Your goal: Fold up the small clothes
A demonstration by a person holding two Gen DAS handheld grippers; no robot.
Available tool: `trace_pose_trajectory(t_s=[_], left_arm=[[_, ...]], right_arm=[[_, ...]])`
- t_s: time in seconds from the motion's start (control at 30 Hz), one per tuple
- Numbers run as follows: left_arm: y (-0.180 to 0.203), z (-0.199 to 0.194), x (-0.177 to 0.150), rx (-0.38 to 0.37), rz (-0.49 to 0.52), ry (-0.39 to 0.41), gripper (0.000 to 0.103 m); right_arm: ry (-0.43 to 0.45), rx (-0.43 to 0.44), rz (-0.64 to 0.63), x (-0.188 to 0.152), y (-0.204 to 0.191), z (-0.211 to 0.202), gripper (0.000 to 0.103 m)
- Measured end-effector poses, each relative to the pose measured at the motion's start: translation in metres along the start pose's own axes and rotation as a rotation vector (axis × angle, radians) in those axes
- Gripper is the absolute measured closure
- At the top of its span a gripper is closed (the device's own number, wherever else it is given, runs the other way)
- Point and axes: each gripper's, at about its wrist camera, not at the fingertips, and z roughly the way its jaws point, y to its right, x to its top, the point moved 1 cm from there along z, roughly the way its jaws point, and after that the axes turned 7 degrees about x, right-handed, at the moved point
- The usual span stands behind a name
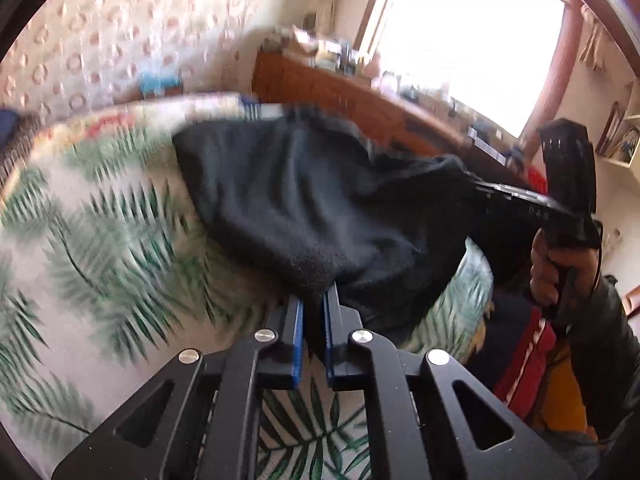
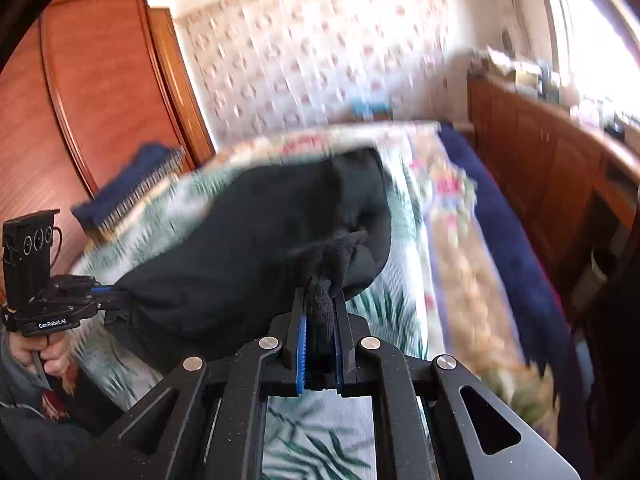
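Note:
A small black fleece garment [image 1: 320, 200] hangs stretched between both grippers, lifted off the bed. My left gripper [image 1: 314, 296] is shut on its near edge, with the blue pads pinching the fabric. In the right wrist view, my right gripper [image 2: 320, 300] is shut on a bunched corner of the same black garment [image 2: 248, 248]. The left gripper [image 2: 100, 292] shows at the left of that view, clamped on the garment's other end. The right gripper [image 1: 476, 184] shows at the right of the left wrist view, gripping the cloth, held by a hand [image 1: 548, 272].
Below lies a bed with a palm-leaf sheet [image 1: 100, 248], a floral and blue blanket [image 2: 500, 248] on its right side. A wooden dresser [image 1: 340, 96] with clutter stands under a bright window. A wooden wardrobe [image 2: 100, 92] stands at the left. Both views are motion-blurred.

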Motion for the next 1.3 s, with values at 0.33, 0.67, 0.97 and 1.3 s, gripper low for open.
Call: trace_pose_trajectory(t_s=[0.33,0.67,0.97,1.3], left_arm=[[-0.013,-0.122,0.102,0.065,0.004,0.337,0.095],[-0.067,-0.175,0.158,0.225,-0.029,0.424,0.095],[-0.092,-0.197,0.172,0.372,-0.021,0.506,0.095],[-0.096,-0.080,-0.020,0.272,-0.100,0.112,0.095]], right_arm=[[0.231,0.067,-0.149,0.101,-0.063,-0.059,0.094],[0.257,0.098,-0.274,0.181,-0.119,-0.041,0.095],[0.322,0.084,-0.311,0.215,-0.134,0.003,0.095],[-0.059,0.165,-0.273,0.007,-0.096,0.078,0.095]])
